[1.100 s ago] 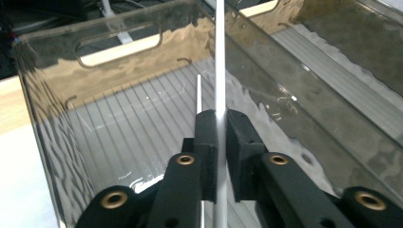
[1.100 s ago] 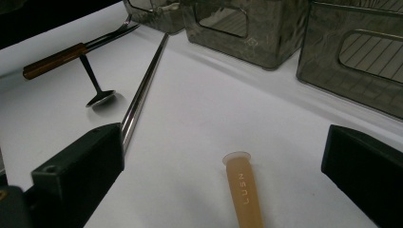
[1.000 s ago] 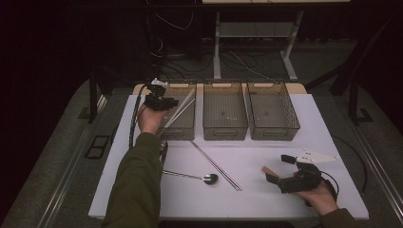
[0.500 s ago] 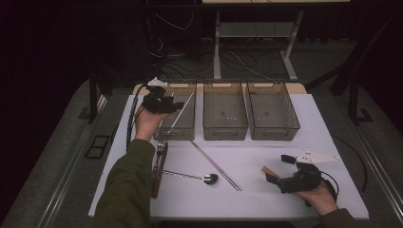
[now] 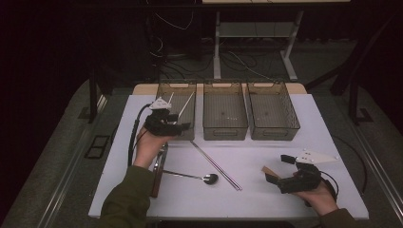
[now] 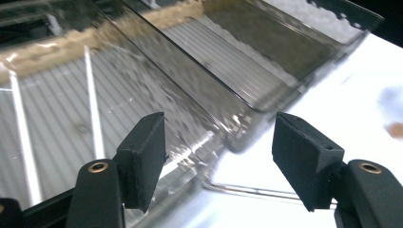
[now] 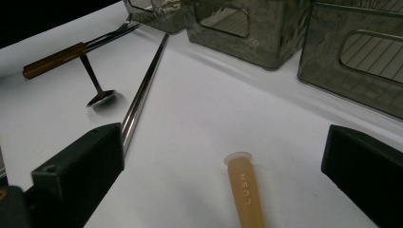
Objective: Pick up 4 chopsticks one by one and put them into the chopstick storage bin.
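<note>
My left gripper (image 5: 181,127) hovers at the near end of the left clear bin (image 5: 162,90); its jaws have just been opening and hold nothing. In the left gripper view the left gripper (image 6: 216,159) stands open over the bin's front corner, and two pale sticks (image 6: 92,109) lie inside the bin. My right gripper (image 5: 278,169) rests low on the white table at the right, open. A tan handle (image 7: 246,194) marked LUSN lies on the table between the right gripper's (image 7: 225,142) wide jaws, untouched.
Two more clear bins (image 5: 225,129) (image 5: 273,132) stand in the row to the right. A pair of metal chopsticks (image 5: 216,166), a spoon (image 5: 209,178) and a wood-handled utensil (image 5: 158,172) lie on the white table (image 5: 256,199) in front of them.
The left hand has drawn back from over the left bin toward its near end, its jaws wider. The stick it held now leans in the bin. The right hand has stayed put.
</note>
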